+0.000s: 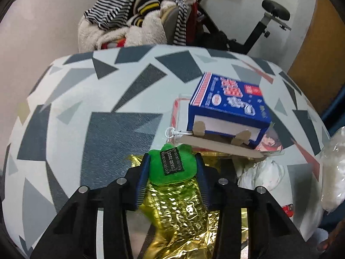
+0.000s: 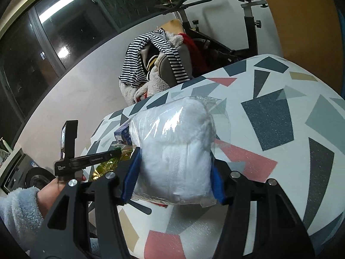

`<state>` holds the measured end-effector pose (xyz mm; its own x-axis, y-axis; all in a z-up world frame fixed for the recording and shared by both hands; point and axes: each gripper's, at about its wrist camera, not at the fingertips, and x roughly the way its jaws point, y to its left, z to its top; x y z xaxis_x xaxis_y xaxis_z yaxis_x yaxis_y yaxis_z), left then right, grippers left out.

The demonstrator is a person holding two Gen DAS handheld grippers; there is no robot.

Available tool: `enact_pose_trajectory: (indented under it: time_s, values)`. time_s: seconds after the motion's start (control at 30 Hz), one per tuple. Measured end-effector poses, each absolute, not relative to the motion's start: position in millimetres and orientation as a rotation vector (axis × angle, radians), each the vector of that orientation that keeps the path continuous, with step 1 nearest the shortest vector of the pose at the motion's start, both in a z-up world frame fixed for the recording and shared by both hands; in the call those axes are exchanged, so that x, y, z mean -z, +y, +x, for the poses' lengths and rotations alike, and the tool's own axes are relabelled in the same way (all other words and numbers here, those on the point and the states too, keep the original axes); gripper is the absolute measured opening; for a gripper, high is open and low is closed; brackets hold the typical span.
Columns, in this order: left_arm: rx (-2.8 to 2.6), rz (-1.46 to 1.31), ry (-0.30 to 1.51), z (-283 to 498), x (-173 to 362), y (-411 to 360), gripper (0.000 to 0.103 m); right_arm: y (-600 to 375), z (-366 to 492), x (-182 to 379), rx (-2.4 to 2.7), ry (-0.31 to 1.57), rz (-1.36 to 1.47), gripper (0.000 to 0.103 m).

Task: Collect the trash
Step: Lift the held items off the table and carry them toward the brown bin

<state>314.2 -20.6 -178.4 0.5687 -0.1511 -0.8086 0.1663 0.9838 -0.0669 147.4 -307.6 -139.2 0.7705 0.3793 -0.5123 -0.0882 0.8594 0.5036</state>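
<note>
Clamped between the left gripper's (image 1: 172, 168) blue pads, a green plush keychain (image 1: 171, 165) sits soft and light above gold foil (image 1: 179, 211), while the right gripper (image 2: 172, 172) squeezes a slippery bagged white plush (image 2: 174, 151) at mid-body over the patterned table (image 2: 280, 108).

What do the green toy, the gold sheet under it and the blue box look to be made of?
Green toy: plush fabric, matte and fuzzy, with a sewn black label. Gold sheet: likely metallic foil or film, shiny and crinkled. Blue box: printed cardboard, brown flaps showing.
</note>
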Motion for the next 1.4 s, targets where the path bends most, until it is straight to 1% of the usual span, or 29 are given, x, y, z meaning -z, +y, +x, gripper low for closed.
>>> enact_pose_trajectory:
  time_s: [0.13,0.47,0.6,0.8,1.07,1.27,1.4]
  values:
    - [0.204,-0.013,0.907,307,157,-13,0.04,-307,145,136,-0.265,0.64,0.481,0.058]
    - [0.261,-0.053,0.75,269,73,4,0.039,-302,128,114,-0.282,0.606,0.475,0.058]
    - [0.295,-0.036,0.703,237,44,2,0.039,-296,115,102,-0.291,0.593,0.449,0.058]
    - [0.357,-0.003,0.673,182,26,-7,0.039,-285,91,90,-0.311,0.591,0.406,0.058]
    - [0.43,0.024,0.662,104,35,-20,0.04,-273,58,94,-0.334,0.612,0.378,0.058]
    - [0.48,0.027,0.695,51,67,-30,0.04,-264,30,102,-0.348,0.632,0.335,0.058]
    - [0.507,0.025,0.75,19,101,-34,0.04,-264,18,112,-0.341,0.657,0.341,0.058]
